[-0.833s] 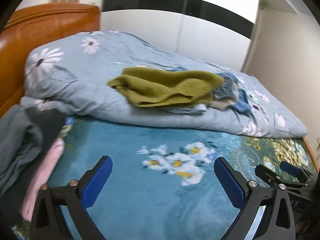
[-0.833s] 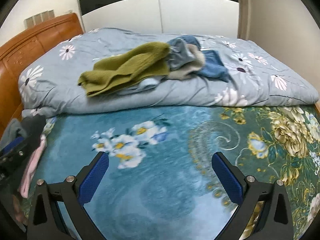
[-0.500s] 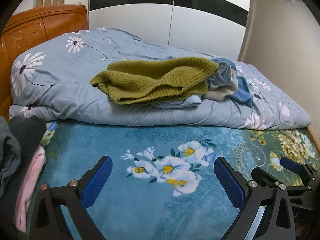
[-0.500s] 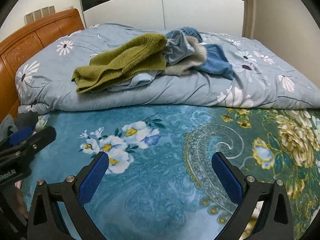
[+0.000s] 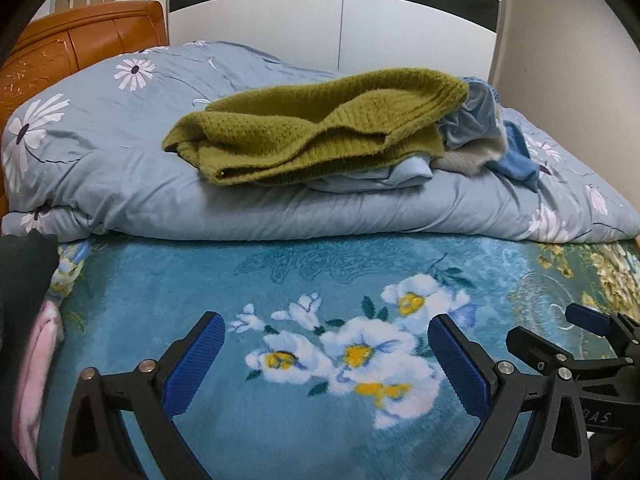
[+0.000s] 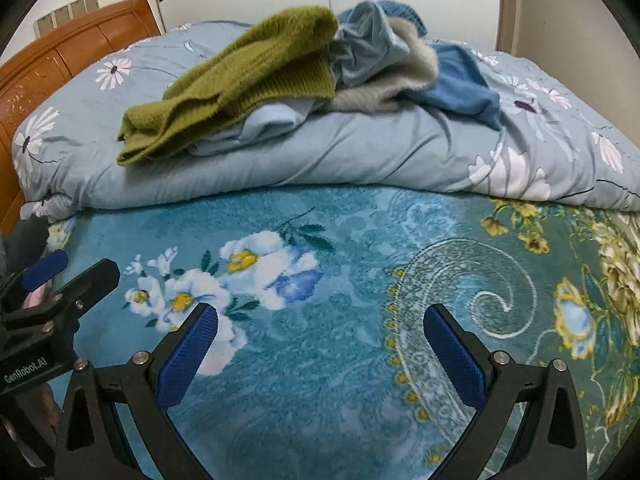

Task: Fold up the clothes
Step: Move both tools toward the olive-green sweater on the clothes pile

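An olive green knitted sweater (image 5: 320, 128) lies on top of a clothes pile on the folded light blue duvet (image 5: 160, 200); it also shows in the right wrist view (image 6: 248, 80). Beside it lie a light blue garment (image 6: 368, 44), a grey fluffy one (image 6: 400, 84) and a darker blue one (image 6: 460, 88). My left gripper (image 5: 326, 326) is open and empty above the teal floral blanket (image 5: 320, 420). My right gripper (image 6: 320, 318) is open and empty above the same blanket, short of the pile.
An orange wooden headboard (image 5: 60, 52) stands at the left. A white wardrobe (image 5: 340, 12) stands behind the bed. Pink and dark clothes (image 5: 32, 340) lie at the left edge. The right gripper shows at the lower right of the left wrist view (image 5: 580, 344).
Both grippers have moved forward toward the clothes pile, which now looks larger and nearer. The left view has swung right, away from the clothes at the left edge.
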